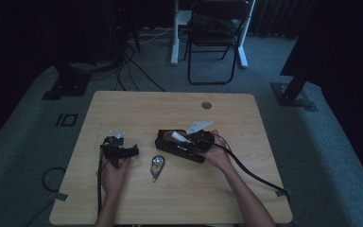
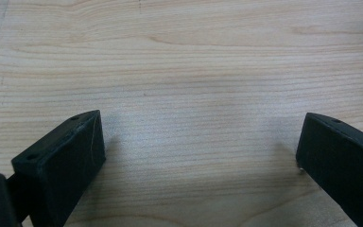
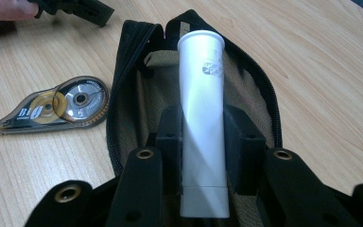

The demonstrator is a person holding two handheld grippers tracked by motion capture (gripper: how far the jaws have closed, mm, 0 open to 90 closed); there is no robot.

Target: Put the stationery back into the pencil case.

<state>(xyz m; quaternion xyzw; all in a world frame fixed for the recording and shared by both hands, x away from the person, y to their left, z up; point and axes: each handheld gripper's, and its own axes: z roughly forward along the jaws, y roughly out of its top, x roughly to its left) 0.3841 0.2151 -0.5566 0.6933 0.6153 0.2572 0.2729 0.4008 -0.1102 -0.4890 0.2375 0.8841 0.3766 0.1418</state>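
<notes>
The high view is showing the whole wooden desk (image 1: 123, 198), with the left claw (image 1: 133, 150) lying to the side of a correction tape dispenser (image 1: 157, 166) and the right claw (image 1: 166, 137) reaching over an open black pouch (image 1: 179, 147). The right gripper view is giving what that dim view is blurring: the right claw (image 3: 202, 137) is gripping a white tube (image 3: 202, 113) between its closed jaws, the tube pointing straight ahead over the pouch's (image 3: 132, 94) tan lining. The tube is plain and matte with a small printed mark near its far end. The dispenser (image 3: 52, 106), translucent grey, is lying beside the pouch. In the left gripper view, the left claw (image 2: 201, 146) is gaping wide over bare wood grain, holding nothing.
</notes>
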